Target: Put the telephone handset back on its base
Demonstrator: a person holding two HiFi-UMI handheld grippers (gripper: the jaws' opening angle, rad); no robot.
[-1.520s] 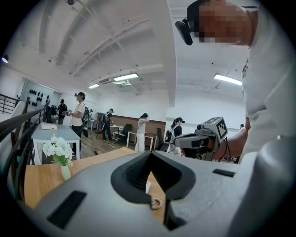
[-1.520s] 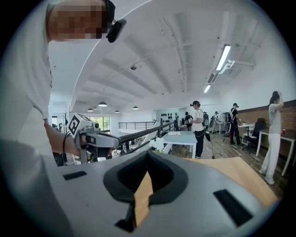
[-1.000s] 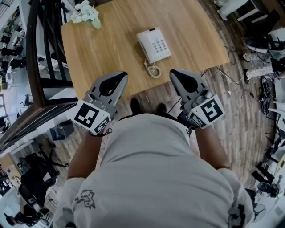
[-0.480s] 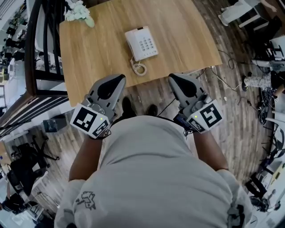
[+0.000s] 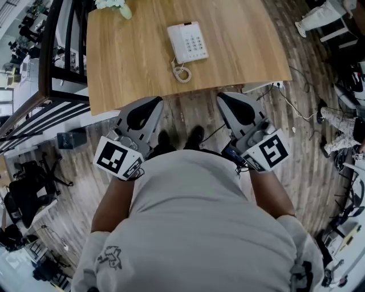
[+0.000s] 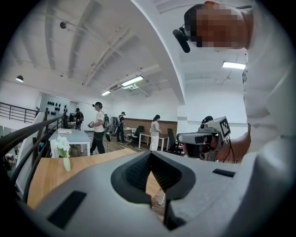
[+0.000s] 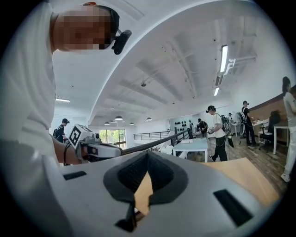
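Note:
A white telephone [image 5: 187, 42] stands near the front edge of the wooden table [image 5: 131, 63]. Its handset seems to lie along the left side of the base, and the coiled cord [image 5: 181, 73] hangs toward the table edge. Both grippers are held close to the person's body, above the floor and short of the table. The left gripper [image 5: 153, 101] is shut with nothing in it, and its own view shows its tips [image 6: 149, 155] meeting. The right gripper [image 5: 223, 97] is shut and empty too, its tips [image 7: 147, 155] pressed together.
A vase of white flowers [image 5: 114, 5] stands at the table's far left corner. A black railing [image 5: 57, 57] runs along the left. Cables [image 5: 296, 80] lie on the floor to the right. The person's shoes [image 5: 194, 137] stand just before the table edge. Several people stand in the background [image 6: 99, 132].
The table and telephone have slid up and away in the head view, so the grippers now hang over the floor instead of the table edge. Both grippers stay shut.

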